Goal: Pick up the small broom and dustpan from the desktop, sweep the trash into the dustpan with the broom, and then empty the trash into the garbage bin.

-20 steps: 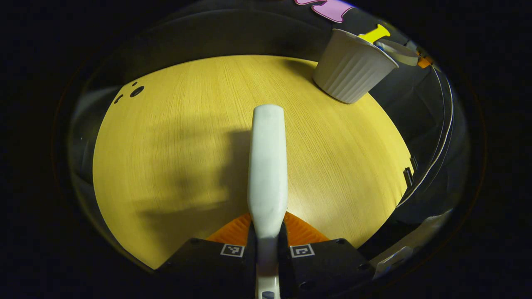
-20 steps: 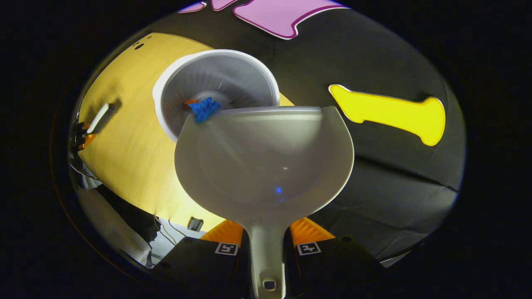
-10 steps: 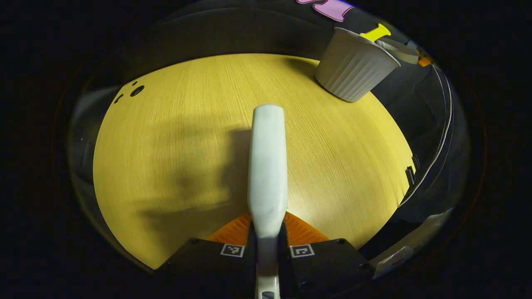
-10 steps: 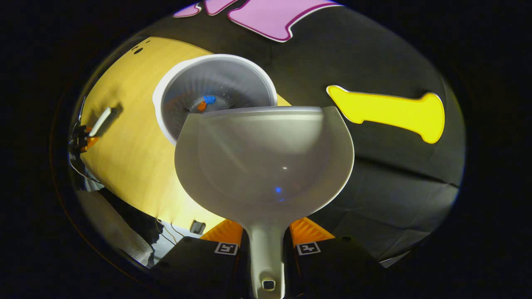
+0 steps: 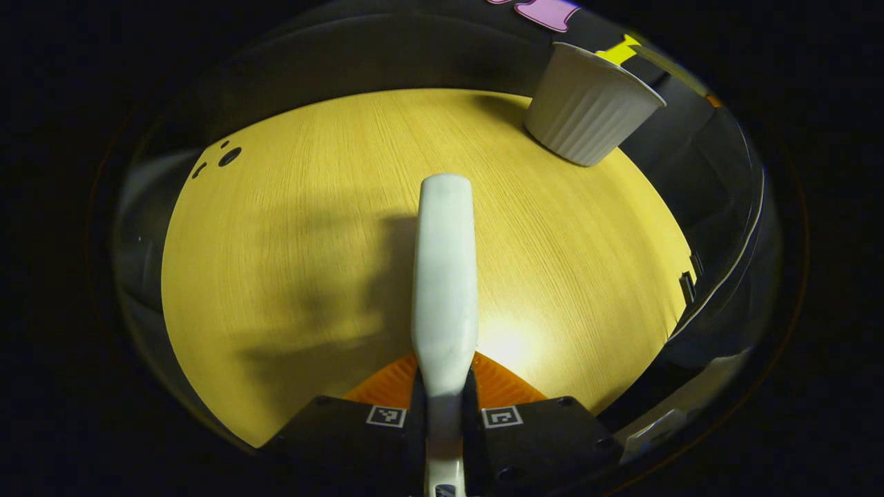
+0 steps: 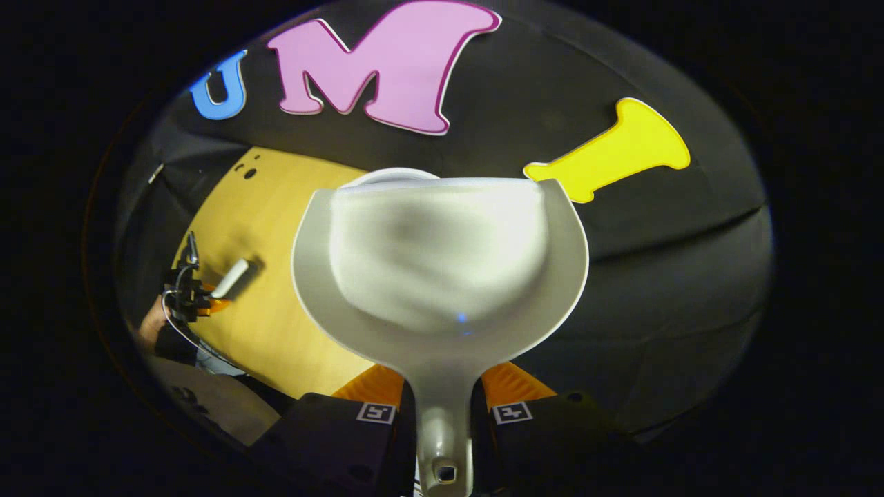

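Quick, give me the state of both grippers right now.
Left gripper: shut on the broom handle.
Right gripper: shut on the dustpan handle.

white broom (image 5: 445,276), white dustpan (image 6: 439,269), white ribbed garbage bin (image 5: 587,110), yellow wood-grain desktop (image 5: 304,228)

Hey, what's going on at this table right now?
A person is working a pair of tongs in each hand. The left tongs hold the small broom by its handle above the wooden table. The right tongs grip the dustpan, which looks empty, beside the white garbage bin.
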A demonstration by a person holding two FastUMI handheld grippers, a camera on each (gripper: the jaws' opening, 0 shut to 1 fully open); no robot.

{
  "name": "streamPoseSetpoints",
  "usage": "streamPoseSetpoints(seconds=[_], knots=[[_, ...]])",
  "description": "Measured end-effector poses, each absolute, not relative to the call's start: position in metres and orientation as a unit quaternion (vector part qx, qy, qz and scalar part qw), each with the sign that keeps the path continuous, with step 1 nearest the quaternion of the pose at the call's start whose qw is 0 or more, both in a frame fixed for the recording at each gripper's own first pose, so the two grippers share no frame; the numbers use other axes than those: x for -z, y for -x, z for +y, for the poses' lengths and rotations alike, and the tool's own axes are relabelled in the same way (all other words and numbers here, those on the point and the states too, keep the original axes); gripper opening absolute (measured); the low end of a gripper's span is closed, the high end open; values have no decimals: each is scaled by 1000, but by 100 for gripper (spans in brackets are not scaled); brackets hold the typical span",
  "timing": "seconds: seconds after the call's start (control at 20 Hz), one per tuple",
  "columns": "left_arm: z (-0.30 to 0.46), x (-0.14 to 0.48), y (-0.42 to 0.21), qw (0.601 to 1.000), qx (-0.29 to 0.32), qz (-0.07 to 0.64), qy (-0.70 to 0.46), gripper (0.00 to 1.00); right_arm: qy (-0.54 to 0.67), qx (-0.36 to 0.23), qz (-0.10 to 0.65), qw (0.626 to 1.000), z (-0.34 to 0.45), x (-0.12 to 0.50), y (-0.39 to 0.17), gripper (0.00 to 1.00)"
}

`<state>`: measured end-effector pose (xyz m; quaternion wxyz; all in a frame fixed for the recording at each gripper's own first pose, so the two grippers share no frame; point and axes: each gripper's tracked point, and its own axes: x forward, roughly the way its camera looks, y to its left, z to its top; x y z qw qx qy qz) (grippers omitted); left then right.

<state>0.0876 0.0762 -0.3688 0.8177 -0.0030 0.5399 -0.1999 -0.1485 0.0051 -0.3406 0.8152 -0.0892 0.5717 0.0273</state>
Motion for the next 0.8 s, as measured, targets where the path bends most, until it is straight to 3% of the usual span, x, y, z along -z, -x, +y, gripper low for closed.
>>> streamPoseSetpoints(seconds=[0.35, 0.8], knots=[[74, 362, -87, 820, 189, 541, -3, 25, 39, -82, 515, 853, 83, 336, 206, 36], [85, 361, -84, 823, 165, 543, -4, 26, 16, -160, 563, 811, 180, 447, 303, 36]])
